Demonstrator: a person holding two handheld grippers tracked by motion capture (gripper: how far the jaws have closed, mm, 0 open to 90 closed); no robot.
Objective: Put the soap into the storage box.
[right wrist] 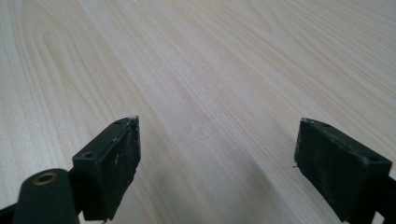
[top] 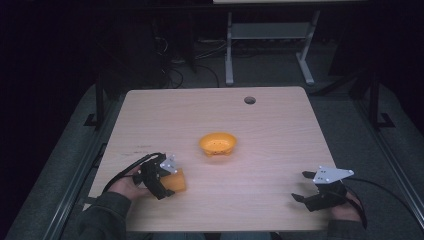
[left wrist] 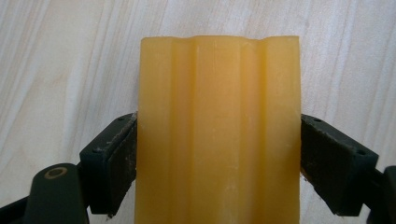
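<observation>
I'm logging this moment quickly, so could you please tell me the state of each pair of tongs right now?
Left tongs: closed on the yellow ridged block.
Right tongs: open, holding nothing, over the table.

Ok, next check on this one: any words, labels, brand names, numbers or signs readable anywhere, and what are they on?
None readable in these views.
Ridged yellow-orange soap-like block clamped in the left gripper: plain grooved surface, no stamp or lettering.
Small perforated orange plastic bowl: no label visible.
Light wooden table: faint dark marks near its left edge, too small to read as text.
Right gripper: open, bare black pads, no markings.
</observation>
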